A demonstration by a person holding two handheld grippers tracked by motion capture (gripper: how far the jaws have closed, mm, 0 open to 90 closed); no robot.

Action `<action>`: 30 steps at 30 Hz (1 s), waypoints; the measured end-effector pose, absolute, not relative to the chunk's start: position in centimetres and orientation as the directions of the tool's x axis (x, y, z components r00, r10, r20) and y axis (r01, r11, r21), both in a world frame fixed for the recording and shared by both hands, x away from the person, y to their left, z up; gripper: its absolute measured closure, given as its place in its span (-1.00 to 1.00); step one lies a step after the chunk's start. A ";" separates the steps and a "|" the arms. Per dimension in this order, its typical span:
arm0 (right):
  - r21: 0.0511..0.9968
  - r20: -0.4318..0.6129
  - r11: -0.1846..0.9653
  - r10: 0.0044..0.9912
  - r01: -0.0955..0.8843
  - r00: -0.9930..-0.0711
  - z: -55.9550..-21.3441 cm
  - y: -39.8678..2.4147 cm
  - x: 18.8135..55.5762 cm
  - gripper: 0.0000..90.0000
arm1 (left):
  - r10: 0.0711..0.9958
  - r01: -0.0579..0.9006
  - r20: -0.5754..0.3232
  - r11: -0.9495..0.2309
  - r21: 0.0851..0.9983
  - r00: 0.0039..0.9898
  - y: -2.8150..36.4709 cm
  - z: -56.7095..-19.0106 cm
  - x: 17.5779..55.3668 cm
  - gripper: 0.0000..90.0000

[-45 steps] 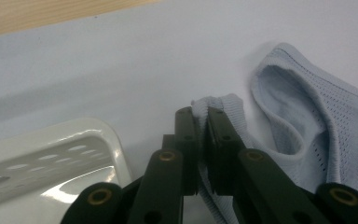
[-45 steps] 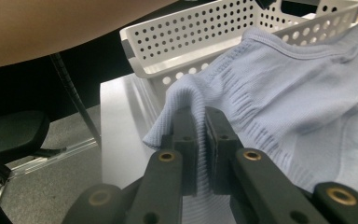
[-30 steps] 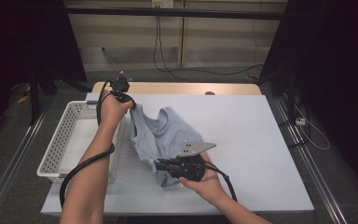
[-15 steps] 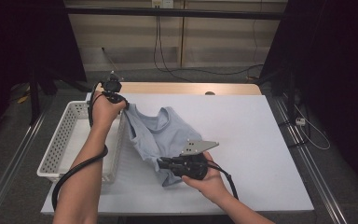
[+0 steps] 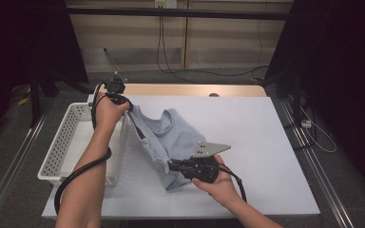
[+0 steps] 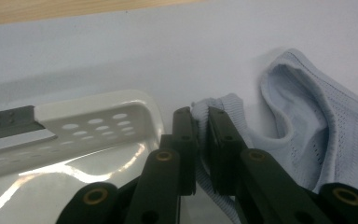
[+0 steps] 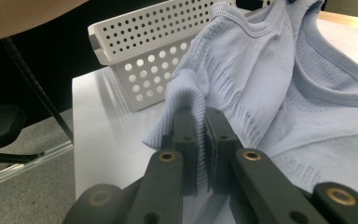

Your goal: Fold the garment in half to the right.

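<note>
Tongs, left (image 5: pixel 129 108), clamp one edge of the pale blue shirt (image 5: pixel 171 137) beside the white basket (image 5: pixel 62 147). Right tongs (image 5: pixel 172 166) clamp its lower edge above the surface (image 5: pixel 266 142).

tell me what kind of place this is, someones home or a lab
Most likely a lab or recording workspace, not a home. A plain white table stands between dark curtains, cables trail over a bare floor behind it, and a person works a light blue shirt with two handheld grippers beside a white perforated basket.

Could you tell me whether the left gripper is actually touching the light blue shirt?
Touching. In the left gripper view, the left gripper has its jaws closed on a fold of the light blue shirt, with fabric pinched between them.
</note>
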State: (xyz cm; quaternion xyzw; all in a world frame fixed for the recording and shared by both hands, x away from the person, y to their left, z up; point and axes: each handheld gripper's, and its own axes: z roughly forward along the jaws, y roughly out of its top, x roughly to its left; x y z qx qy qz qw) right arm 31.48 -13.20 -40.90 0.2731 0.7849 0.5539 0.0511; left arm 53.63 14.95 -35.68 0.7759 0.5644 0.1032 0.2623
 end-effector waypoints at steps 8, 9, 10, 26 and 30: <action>0.895 0.224 0.237 0.493 0.377 -0.841 -41.0 -13.6 31.4 0.90 | 0.933 0.817 -0.130 -0.220 0.533 0.336 14.6 -35.6 53.9 0.78; 0.895 0.223 0.238 0.494 0.377 -0.841 -41.0 -13.7 31.4 0.90 | 0.932 0.814 -0.128 -0.223 0.536 0.340 14.6 -35.7 53.9 0.77; 0.896 0.221 0.239 0.493 0.375 -0.841 -41.0 -13.7 31.4 0.90 | 0.931 0.813 -0.129 -0.224 0.537 0.341 14.6 -35.7 53.9 0.77; 0.892 0.212 0.245 0.516 0.380 -0.830 -41.2 -14.7 31.4 0.93 | 0.928 0.818 -0.144 -0.220 0.532 0.343 14.1 -36.0 54.2 0.88; 0.892 0.207 0.247 0.522 0.379 -0.827 -41.2 -14.9 31.4 0.93 | 0.926 0.813 -0.144 -0.223 0.538 0.349 13.5 -36.0 54.4 0.88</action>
